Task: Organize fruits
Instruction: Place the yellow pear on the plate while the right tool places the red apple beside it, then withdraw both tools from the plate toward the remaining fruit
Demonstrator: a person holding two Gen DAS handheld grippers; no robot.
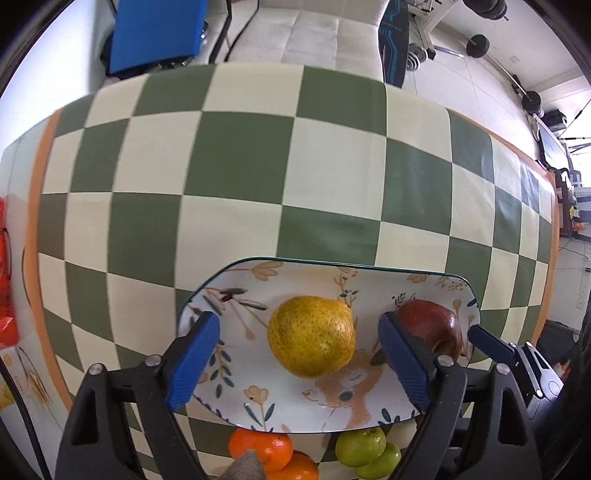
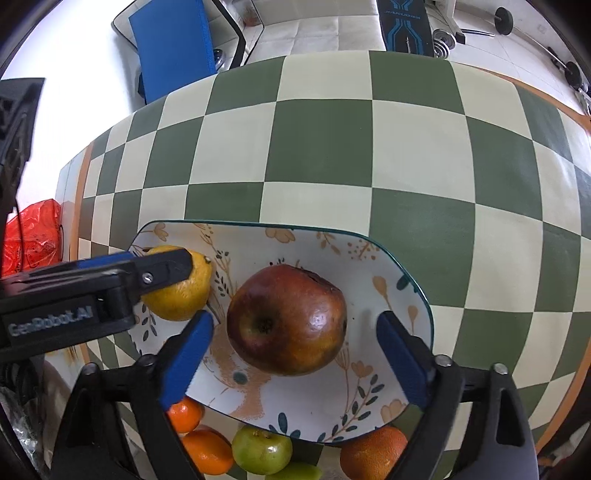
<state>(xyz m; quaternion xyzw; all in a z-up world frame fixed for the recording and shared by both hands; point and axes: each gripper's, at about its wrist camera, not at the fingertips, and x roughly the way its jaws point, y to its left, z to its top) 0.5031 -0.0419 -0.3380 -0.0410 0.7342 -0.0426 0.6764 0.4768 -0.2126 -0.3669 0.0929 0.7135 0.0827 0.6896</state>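
A flowered white plate [image 1: 258,391] [image 2: 317,251] lies on the checkered table. On it sit a yellow pear [image 1: 312,336] [image 2: 181,299] and a dark red apple [image 1: 432,325] [image 2: 288,321]. My left gripper [image 1: 299,362] is open, its jaws either side of the pear, not touching. My right gripper [image 2: 295,358] is open around the apple, apart from it. The left gripper's finger shows in the right wrist view [image 2: 110,284], over the pear. Oranges [image 1: 262,448] [image 2: 207,450] and green fruits [image 1: 360,446] [image 2: 260,452] lie in front of the plate.
The green-and-cream checkered table [image 1: 240,166] [image 2: 321,147] has an orange border. A red bag [image 2: 37,236] lies at the left edge. A blue chair [image 1: 155,33] and a white sofa [image 1: 306,33] stand beyond the far edge.
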